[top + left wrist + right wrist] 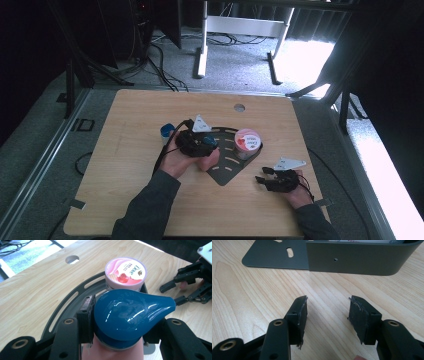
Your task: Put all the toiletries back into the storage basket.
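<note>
My left gripper (207, 143) is shut on a pink bottle (112, 353) just below its glossy blue teardrop cap (132, 315), over the dark grey metal rack (225, 172) at mid-table. A pink Dove tub (247, 141) stands in the rack's curved end, just beyond the cap; the left gripper view shows the tub (125, 273) from above. My right gripper (264, 175) rests low near the rack's front right corner, open and empty. In the right gripper view its jaws (327, 315) stand apart over bare wood, facing the rack's wall (357, 260).
A small blue-topped container (166, 131) stands on the table just left of my left hand. A round cable hole (239, 107) sits near the table's far edge. Beyond the table lie floor cables and a white desk frame (240, 30).
</note>
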The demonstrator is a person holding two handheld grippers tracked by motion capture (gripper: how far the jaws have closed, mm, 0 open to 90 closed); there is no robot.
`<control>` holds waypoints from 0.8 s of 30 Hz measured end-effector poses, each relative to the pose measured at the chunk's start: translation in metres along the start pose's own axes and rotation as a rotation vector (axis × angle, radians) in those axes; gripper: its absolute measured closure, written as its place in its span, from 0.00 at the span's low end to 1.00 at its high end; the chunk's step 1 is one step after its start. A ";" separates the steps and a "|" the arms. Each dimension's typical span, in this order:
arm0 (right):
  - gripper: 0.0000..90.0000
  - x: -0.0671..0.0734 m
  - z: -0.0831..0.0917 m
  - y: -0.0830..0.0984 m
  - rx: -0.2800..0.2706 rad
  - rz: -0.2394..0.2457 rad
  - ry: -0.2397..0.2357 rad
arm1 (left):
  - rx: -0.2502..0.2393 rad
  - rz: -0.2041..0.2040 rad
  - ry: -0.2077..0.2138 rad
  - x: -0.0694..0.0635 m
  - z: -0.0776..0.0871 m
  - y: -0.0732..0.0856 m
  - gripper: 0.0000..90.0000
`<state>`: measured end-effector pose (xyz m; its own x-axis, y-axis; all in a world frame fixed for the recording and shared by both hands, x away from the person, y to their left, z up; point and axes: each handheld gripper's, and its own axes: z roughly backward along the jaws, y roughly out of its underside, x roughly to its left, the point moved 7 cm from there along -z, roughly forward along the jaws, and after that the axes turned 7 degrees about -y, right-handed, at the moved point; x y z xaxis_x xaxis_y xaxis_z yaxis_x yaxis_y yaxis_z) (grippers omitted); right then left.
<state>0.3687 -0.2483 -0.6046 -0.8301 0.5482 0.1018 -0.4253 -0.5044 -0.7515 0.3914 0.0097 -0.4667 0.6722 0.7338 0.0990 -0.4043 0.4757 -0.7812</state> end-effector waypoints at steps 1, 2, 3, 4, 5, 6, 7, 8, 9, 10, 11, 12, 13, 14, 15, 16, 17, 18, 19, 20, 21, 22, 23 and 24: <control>0.54 0.000 0.000 0.000 0.000 -0.001 -0.001 | 0.002 -0.001 -0.001 0.000 -0.001 0.000 0.59; 0.54 0.000 0.000 0.000 0.000 -0.001 -0.001 | 0.002 -0.001 -0.001 0.000 -0.002 -0.001 0.59; 0.54 0.000 0.000 0.000 0.000 -0.001 0.000 | 0.003 -0.001 -0.003 -0.001 -0.002 -0.001 0.59; 0.54 0.000 0.000 0.000 0.000 0.000 0.000 | 0.004 -0.003 -0.005 -0.001 -0.003 -0.002 0.59; 0.54 0.000 0.000 0.000 0.000 -0.001 -0.001 | 0.002 -0.004 -0.005 -0.001 -0.004 -0.003 0.59; 0.54 0.000 0.000 0.000 0.000 -0.002 -0.001 | 0.001 -0.003 -0.006 -0.001 -0.005 -0.003 0.59; 0.54 0.000 0.000 0.000 -0.001 -0.002 -0.001 | 0.001 0.000 -0.006 -0.001 -0.005 -0.004 0.59; 0.54 0.000 0.000 0.000 -0.001 -0.002 -0.001 | 0.001 0.000 -0.006 -0.001 -0.005 -0.004 0.59; 0.54 0.000 0.000 0.000 0.000 -0.002 -0.001 | 0.000 0.002 -0.007 -0.001 -0.007 -0.005 0.59; 0.54 0.000 0.000 0.000 0.000 -0.001 -0.001 | -0.001 0.002 -0.008 -0.001 -0.008 -0.006 0.59; 0.54 0.000 0.000 0.000 0.000 -0.001 -0.001 | -0.002 0.002 -0.009 -0.001 -0.009 -0.007 0.59; 0.54 0.000 0.000 0.000 0.000 -0.001 0.000 | 0.000 0.001 -0.009 -0.001 -0.009 -0.008 0.59; 0.54 0.000 0.000 0.000 0.000 -0.001 0.000 | 0.003 -0.001 -0.010 -0.002 -0.010 -0.008 0.59; 0.54 0.000 0.000 0.000 0.000 -0.001 0.000 | 0.003 -0.001 -0.010 -0.002 -0.010 -0.008 0.59; 0.54 0.000 0.000 0.000 0.000 -0.001 0.000 | -0.001 -0.001 -0.011 -0.002 -0.012 -0.010 0.59; 0.54 0.000 0.000 0.000 0.000 -0.001 -0.001 | -0.003 0.002 -0.012 -0.001 -0.013 -0.010 0.59; 0.54 0.000 0.000 0.000 0.000 -0.001 -0.001 | -0.005 0.007 -0.011 -0.001 -0.014 -0.011 0.59; 0.54 0.000 0.000 0.000 0.000 0.000 0.000 | -0.004 0.006 -0.011 -0.001 -0.015 -0.011 0.59; 0.54 0.000 0.000 0.000 0.000 0.002 0.000 | -0.002 0.006 -0.011 -0.001 -0.016 -0.011 0.59; 0.54 0.000 0.000 0.000 0.001 0.002 0.000 | 0.001 0.004 -0.013 -0.001 -0.017 -0.011 0.59; 0.54 0.000 0.000 0.000 0.001 0.002 0.000 | 0.001 0.006 -0.013 -0.002 -0.018 -0.012 0.59; 0.54 0.000 0.000 0.000 0.001 0.001 0.000 | 0.003 0.005 -0.013 -0.002 -0.019 -0.012 0.59; 0.54 0.000 0.000 0.000 0.001 0.001 0.000 | 0.001 0.007 -0.013 -0.002 -0.021 -0.012 0.59; 0.54 0.000 0.000 0.000 0.000 0.001 0.000 | 0.000 0.009 -0.013 -0.002 -0.022 -0.013 0.59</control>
<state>0.3688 -0.2484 -0.6046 -0.8305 0.5478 0.1009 -0.4245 -0.5050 -0.7515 0.4089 -0.0083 -0.4701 0.6602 0.7444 0.0999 -0.4103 0.4688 -0.7822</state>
